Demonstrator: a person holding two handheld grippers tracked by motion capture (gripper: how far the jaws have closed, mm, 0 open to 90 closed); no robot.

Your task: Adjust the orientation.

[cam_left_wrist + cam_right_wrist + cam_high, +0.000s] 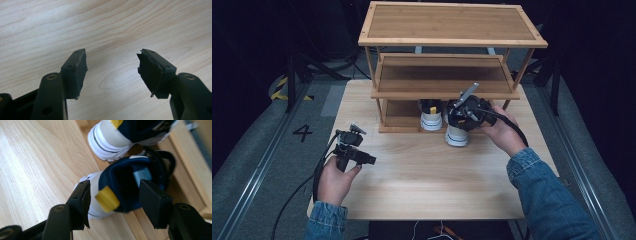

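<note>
A white and navy sneaker (456,136) stands on the table just in front of the wooden rack, heel toward me. Its mate (431,119) sits on the rack's bottom shelf (399,120). In the right gripper view my right gripper (115,185) straddles the near sneaker's (117,178) heel: one jaw outside the white heel, the other inside the navy collar, with the yellow pull tab (107,200) between them and the pads not pressing. The mate (112,141) lies beyond. My left gripper (372,160) hovers low over the table's left side, open and empty (112,67).
The three-tier wooden rack (452,25) stands at the table's far edge; its middle shelf (442,75) overhangs the right gripper (464,115). Bare light wood table (427,175) stretches between both hands. Dark floor and cables surround the table.
</note>
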